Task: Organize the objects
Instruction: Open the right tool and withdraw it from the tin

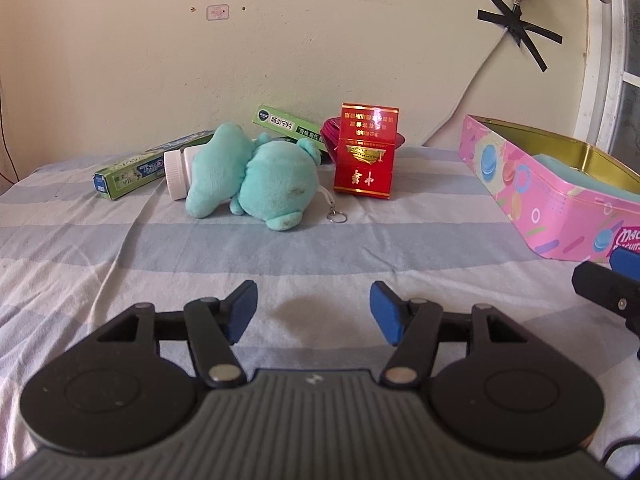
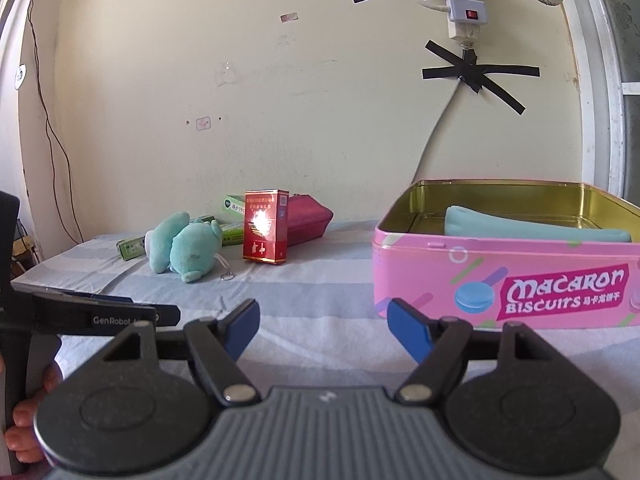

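Left wrist view: left hand-held gripper [image 1: 313,312] occupies the lower centre of the frame, blue pads spread wide with nothing between them, above a striped bed sheet [image 1: 120,248]. At centre frame a teal plush toy [image 1: 256,172] lies on its side with a keyring [image 1: 337,216] trailing from it. A white bottle [image 1: 178,174] touches the plush on the left, and a green toothpaste box [image 1: 136,170] lies behind the bottle. A red cigarette pack [image 1: 366,152] stands upright just right of the plush, with a magenta pouch [image 1: 332,132] and a green medicine box [image 1: 288,126] behind. A pink biscuit tin [image 1: 540,200], open, sits at right frame.

Right wrist view: right hand-held gripper [image 2: 323,328] fills the lower centre, pads spread apart and empty. The biscuit tin [image 2: 500,284] sits just beyond the right pad at right frame, holding a teal pouch [image 2: 532,226]. The plush toy [image 2: 188,248], cigarette pack [image 2: 266,226] and magenta pouch [image 2: 310,218] group at centre left, well apart from the tin. The left hand-held gripper [image 2: 100,312] enters from the left edge.
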